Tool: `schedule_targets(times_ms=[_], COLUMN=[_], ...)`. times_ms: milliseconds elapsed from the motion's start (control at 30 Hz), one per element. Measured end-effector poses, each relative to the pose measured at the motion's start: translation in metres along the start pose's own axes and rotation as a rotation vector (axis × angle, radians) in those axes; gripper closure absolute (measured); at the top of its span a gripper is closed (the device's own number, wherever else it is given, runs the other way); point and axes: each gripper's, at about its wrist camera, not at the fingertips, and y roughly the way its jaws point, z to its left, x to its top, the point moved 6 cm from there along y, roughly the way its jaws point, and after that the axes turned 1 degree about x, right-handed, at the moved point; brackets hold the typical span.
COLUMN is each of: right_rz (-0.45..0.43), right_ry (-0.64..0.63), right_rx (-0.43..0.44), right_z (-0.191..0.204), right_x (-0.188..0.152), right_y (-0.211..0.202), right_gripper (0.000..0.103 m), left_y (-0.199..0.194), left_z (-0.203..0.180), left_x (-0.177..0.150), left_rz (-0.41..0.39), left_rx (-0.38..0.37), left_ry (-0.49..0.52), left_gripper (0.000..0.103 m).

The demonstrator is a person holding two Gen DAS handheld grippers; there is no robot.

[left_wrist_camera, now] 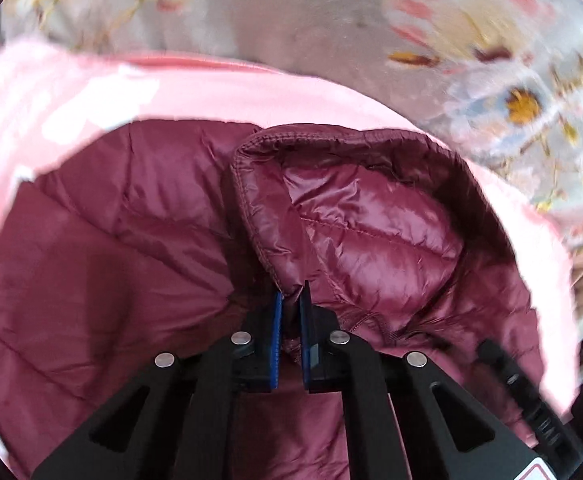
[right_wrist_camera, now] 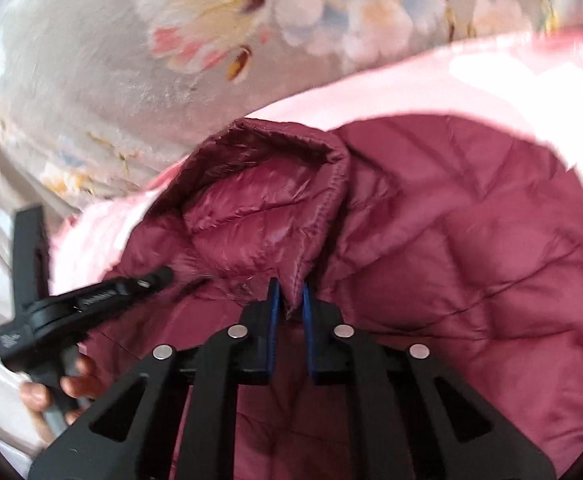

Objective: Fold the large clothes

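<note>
A maroon quilted puffer jacket (left_wrist_camera: pixel 91 240) fills the left wrist view, with a stitched edge folded up in a loop (left_wrist_camera: pixel 371 232). My left gripper (left_wrist_camera: pixel 292 296) is shut on that stitched edge, fabric pinched between the blue pads. In the right wrist view the same jacket (right_wrist_camera: pixel 471 240) lies spread, and my right gripper (right_wrist_camera: pixel 289 292) is shut on a stitched edge of it too. The left gripper (right_wrist_camera: pixel 159 278) shows there at the left, tips on the jacket, held by a hand (right_wrist_camera: pixel 51 392). Part of the right gripper (left_wrist_camera: pixel 507 376) shows low right in the left wrist view.
A pale pink garment (left_wrist_camera: pixel 251 92) (right_wrist_camera: pixel 411 84) lies under and around the jacket. Both rest on a grey floral bedsheet (left_wrist_camera: pixel 291 12) (right_wrist_camera: pixel 71 80) that stretches beyond them.
</note>
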Motion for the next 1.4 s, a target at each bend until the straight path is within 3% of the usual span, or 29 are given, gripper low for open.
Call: schedule_targets(times_ms=[100,233,400,500,600,733,900,1067,1400], right_rz=[0.063,0.054,0.078,0.060,-0.027,-0.105,-0.108,-0.010,-0.006], right_ry=[-0.045,-0.095,-0.065,-0.046,-0.007,0.030,0.077,0.007,-0.154], right_rx=[-0.064,-0.110,-0.072,-0.085,-0.067,-0.062,-0.051,-0.100,-0.218], right_z=[-0.009,-0.008,-0.012,-0.017,-0.019,-0.014,-0.006,-0.010,-0.020], right_x=[-0.016,-0.021,-0.017,-0.013,0.015,0.066,0.100,0.077,0.044], right_y=[0.019,0.023,0.018,-0.007,-0.037,-0.039,-0.002,0.038,0.058], right_gripper=[0.094,0.095,0.093,0.090,0.088,0.088,0.088,0.088,0.093], left_y=[0.016,0.018,0.015,-0.004,-0.032,-0.051,-0.020,0.025,0.042], left_z=[0.002,0.002,0.000,0.005,0.011,0.011,0.016,0.017,0.017], left_x=[-0.013,-0.019,-0.023,-0.023,0.000,0.052,0.093,0.072,0.037], left_rz=[0.022,-0.021,-0.049,-0.036,-0.063,-0.141,-0.092,0.005,-0.088], left_rx=[0.048,0.068,0.126,0.082,0.061,0.098,0.062,0.099,0.210], left_ry=[0.056,0.094,0.118,0.094,0.070,0.041,-0.100,-0.058,0.131], left_gripper=[0.097,0.095,0.086,0.086,0.086,0.086,0.085,0.088,0.089])
